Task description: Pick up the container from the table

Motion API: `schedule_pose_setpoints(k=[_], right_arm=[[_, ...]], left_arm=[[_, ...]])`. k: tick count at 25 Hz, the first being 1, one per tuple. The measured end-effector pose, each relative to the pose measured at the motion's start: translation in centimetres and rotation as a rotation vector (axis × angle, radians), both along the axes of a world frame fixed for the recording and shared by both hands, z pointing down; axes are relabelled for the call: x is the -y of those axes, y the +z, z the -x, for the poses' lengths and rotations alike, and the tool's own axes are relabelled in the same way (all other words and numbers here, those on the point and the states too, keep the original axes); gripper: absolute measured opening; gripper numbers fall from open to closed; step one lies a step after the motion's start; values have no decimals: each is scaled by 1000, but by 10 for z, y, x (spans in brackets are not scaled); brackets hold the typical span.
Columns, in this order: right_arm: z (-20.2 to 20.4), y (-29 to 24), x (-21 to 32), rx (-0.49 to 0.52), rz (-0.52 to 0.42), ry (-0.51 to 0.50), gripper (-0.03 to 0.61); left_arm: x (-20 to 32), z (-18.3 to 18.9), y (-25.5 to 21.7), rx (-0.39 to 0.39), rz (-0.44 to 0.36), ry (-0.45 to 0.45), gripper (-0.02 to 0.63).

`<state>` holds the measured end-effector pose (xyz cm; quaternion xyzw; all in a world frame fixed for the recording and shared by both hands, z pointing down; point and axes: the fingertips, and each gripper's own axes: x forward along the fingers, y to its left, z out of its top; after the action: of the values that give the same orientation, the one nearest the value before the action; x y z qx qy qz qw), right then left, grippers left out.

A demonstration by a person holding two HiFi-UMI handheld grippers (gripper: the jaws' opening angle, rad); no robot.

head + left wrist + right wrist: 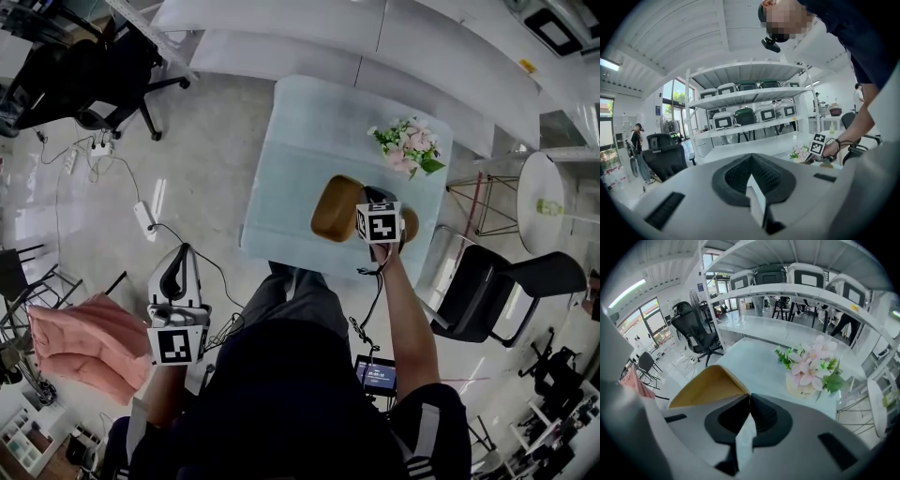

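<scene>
Clamped hard with the fingers (pixel 765 417) of the right gripper (pixel 749 397), all but closed, pinching the thin rim of the tan container (pixel 710 385) right at a corner. Spreads away to the left of those fingers, mouth up, showing a yellow inside. Shows over the near right part of the pale worktop (pixel 309 141) in the head view, tucked just left of the marker cube. Cannot tell whether fully off the surface yet.

Looks light and stiff, probably thin moulded wood or bamboo. Smooth enough, at a guess, to slip in a one-edge pinch. Likely to sag about the pinched corner, so better to bite deep on the wall and lift level. Not fragile by the look of it, but worth sparing that thin lip any twist.

Reads from above as a rounded oblong, only a little longer than wide. Long axis judged to run roughly the way the fingers point, away from the person and slightly skewed across the worktop.

Ahead of the fingers and to their right, potted pink flowers (pixel 811 364), apart from the container.

Far off to the left, clear of the worktop, the left gripper (pixel 751 160): fingers together on nothing, aimed at white shelving (pixel 745 98), parked beside a pink cloth (pixel 84 342).
</scene>
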<state>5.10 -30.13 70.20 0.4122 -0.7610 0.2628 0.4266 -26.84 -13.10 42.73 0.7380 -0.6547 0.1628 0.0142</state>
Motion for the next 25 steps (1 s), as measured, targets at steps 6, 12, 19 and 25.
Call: schedule_pose_setpoints(k=[6, 12, 19, 25], right_arm=[[-1, -35, -15, 28, -31, 4, 12], [-1, -67, -36, 48, -41, -16, 12], [-6, -105, -62, 48, -45, -47, 12], [-5, -139, -80, 56, -82, -58, 12]], left_arm=[[-4, -6, -8, -47, 7, -19, 3], [-14, -9, -12, -40, -17, 6, 3], [-20, -15, -19, -63, -34, 8, 3], [-24, -17, -21, -53, -49, 33, 3]])
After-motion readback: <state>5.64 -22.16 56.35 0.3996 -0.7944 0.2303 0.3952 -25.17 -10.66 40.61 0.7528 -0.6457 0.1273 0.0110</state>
